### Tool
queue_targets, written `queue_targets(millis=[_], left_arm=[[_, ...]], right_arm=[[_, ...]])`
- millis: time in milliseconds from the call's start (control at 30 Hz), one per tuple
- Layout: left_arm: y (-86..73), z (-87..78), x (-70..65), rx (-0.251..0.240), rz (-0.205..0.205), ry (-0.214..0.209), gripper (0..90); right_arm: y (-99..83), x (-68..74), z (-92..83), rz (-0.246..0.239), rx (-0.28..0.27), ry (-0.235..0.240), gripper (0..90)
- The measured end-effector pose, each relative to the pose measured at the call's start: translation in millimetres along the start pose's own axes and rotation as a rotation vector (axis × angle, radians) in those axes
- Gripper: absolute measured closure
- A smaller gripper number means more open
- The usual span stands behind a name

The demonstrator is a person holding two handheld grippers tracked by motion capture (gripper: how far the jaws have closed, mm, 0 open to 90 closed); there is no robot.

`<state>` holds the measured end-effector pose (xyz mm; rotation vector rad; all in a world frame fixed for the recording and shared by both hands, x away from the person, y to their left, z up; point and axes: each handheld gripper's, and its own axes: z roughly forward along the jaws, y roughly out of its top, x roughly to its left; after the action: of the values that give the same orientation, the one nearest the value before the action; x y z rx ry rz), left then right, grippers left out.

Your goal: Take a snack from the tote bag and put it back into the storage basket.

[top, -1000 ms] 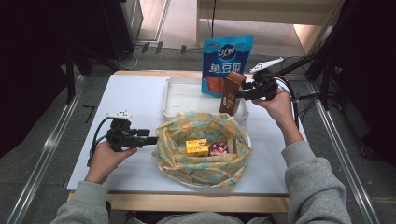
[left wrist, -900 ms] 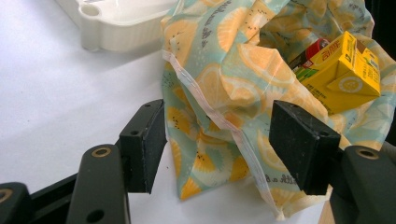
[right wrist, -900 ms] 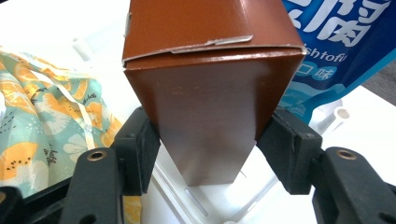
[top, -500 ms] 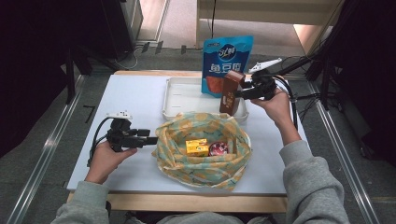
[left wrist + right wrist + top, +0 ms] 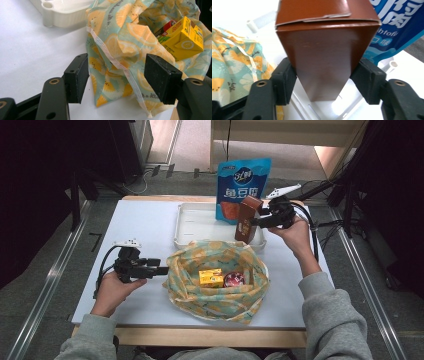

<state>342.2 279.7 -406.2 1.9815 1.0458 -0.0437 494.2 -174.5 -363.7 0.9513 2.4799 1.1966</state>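
the right tool (image 5: pixel 256 221) holds a tall brown box (image 5: pixel 246 219) at about 1 o'clock on the worktop (image 5: pixel 145 222). in the right gripper view the box (image 5: pixel 325 53) stands between the two black jaws and both pads touch its sides, so the tool is pinching the box. the jaws have just been opening a little, but the box is still between them and they still touch it. the box is almost upright, with its top leaning a little toward the blue snack pouch (image 5: pixel 242 185), and its lower end is over the near right corner of the white tray (image 5: pixel 195 222). i cannot tell if the bottom rests on the tray. the pouch stands at the 12 o'clock side, just behind the box.

the left tool (image 5: pixel 161 270) lies low at about 9 o'clock, pointing toward the cloth bag (image 5: pixel 220 297) with orange slices printed on it. in the left gripper view its jaws are spread wide, and the rim of the bag (image 5: pixel 117 50) is in front of them and between them, but the pads do not press on it.

the bag sits open in the centre, toward 6 o'clock. inside it are a yellow carton (image 5: pixel 210 277) and a red round tin (image 5: pixel 234 279), side by side.
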Motion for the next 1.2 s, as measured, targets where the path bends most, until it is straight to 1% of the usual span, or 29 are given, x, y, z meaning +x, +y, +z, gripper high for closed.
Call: queue_targets(millis=[33,67,100,200,267,467,500,567,667,767,900,1000,1100,1167,1200], left_arm=[[0.2,0.1,-0.4,0.000,0.002,0.000,37.5],[0.2,0.1,-0.4,0.000,0.002,0.000,37.5],[0.2,0.1,-0.3,0.000,0.001,0.000,37.5],[0.3,0.0,-0.1,-0.001,0.001,0.002,37.5],[0.2,0.2,0.1,-0.001,0.001,0.001,37.5],[0.3,-0.2,0.1,-0.002,0.001,0.003,37.5],[0.3,0.1,0.2,-0.004,-0.002,0.002,37.5],[0.3,0.7,0.1,-0.003,-0.001,-0.001,37.5],[0.5,0.9,-0.4,-0.004,-0.002,-0.001,37.5],[0.5,1.0,0.0,-0.003,0.000,-0.002,37.5],[0.4,0.6,0.3,-0.001,-0.002,0.005,37.5],[0.4,1.0,-0.2,-0.003,0.000,-0.001,37.5],[0.4,0.6,-0.3,-0.002,-0.001,0.001,37.5],[0.4,-0.3,0.2,-0.002,0.003,0.004,37.5],[0.1,-0.6,0.2,-0.002,-0.002,0.005,37.5]], right_arm=[[-1.2,1.3,0.9,0.011,0.010,0.004,33.7],[-1.2,1.3,0.9,0.011,0.010,0.004,33.7],[-2.6,2.0,1.5,0.017,0.010,0.005,31.0],[-3.8,2.8,0.3,0.021,0.006,0.004,29.7],[-5.2,3.9,-3.9,0.032,0.000,0.009,28.1],[-5.2,8.4,-11.5,0.030,-0.019,0.021,27.8],[-5.9,10.7,-14.8,0.040,-0.032,0.023,27.9],[-6.7,11.2,-16.0,0.039,-0.037,0.024,28.0],[-7.9,11.5,-16.3,0.036,-0.037,0.019,28.4],[-10.6,11.5,-15.7,0.042,-0.030,0.024,28.6],[-14.8,12.9,-17.3,0.048,-0.033,0.032,29.7],[-15.1,12.8,-17.9,0.048,-0.041,0.034,29.8],[-16.2,13.5,-16.9,0.054,-0.041,0.030,29.7],[-20.8,13.9,-16.9,0.067,-0.039,0.030,29.6],[-20.8,13.9,-16.9,0.067,-0.039,0.030,29.6]])
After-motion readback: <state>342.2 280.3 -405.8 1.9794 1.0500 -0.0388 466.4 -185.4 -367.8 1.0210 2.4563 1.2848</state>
